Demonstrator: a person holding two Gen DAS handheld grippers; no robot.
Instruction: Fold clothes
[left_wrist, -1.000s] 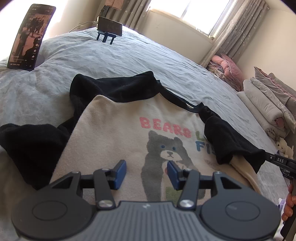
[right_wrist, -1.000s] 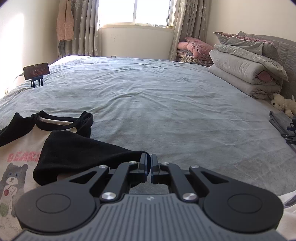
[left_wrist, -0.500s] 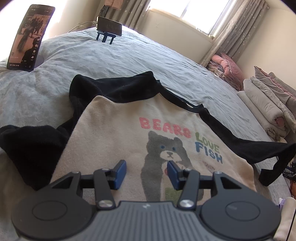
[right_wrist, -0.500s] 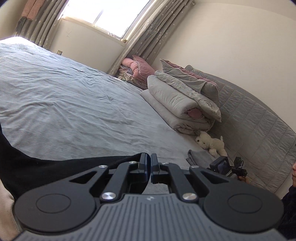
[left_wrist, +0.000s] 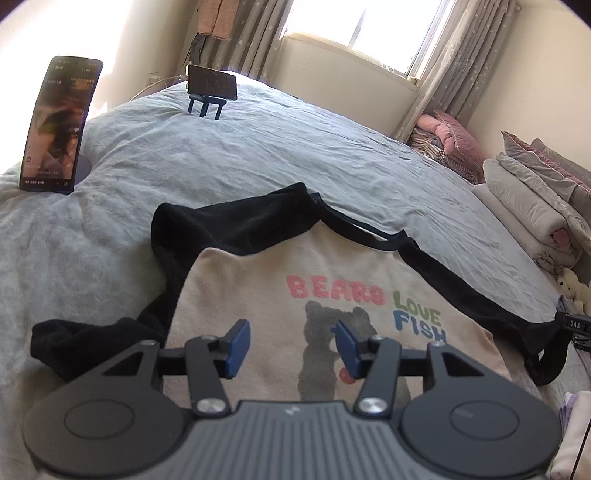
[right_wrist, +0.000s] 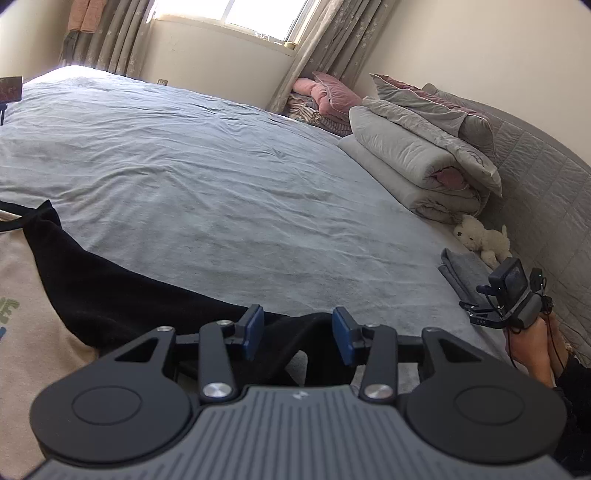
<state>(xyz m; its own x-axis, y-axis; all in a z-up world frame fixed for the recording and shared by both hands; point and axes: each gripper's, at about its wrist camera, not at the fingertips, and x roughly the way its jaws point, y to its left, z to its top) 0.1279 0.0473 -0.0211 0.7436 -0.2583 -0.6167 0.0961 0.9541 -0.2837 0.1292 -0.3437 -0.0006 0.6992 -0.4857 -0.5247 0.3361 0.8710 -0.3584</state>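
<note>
Left gripper (left_wrist: 291, 345) points forward and down, jaws opening, blue pads (left_wrist: 236, 347) well apart with nothing pinched between them. Right gripper (right_wrist: 297, 338) also tilts forward and down, jaws opening, pads (right_wrist: 253, 332) parted and not pressing on anything. At the right edge of the right wrist view, a bare hand (right_wrist: 532, 347) with a dark sleeve at the wrist grips a small black camera device.
</note>
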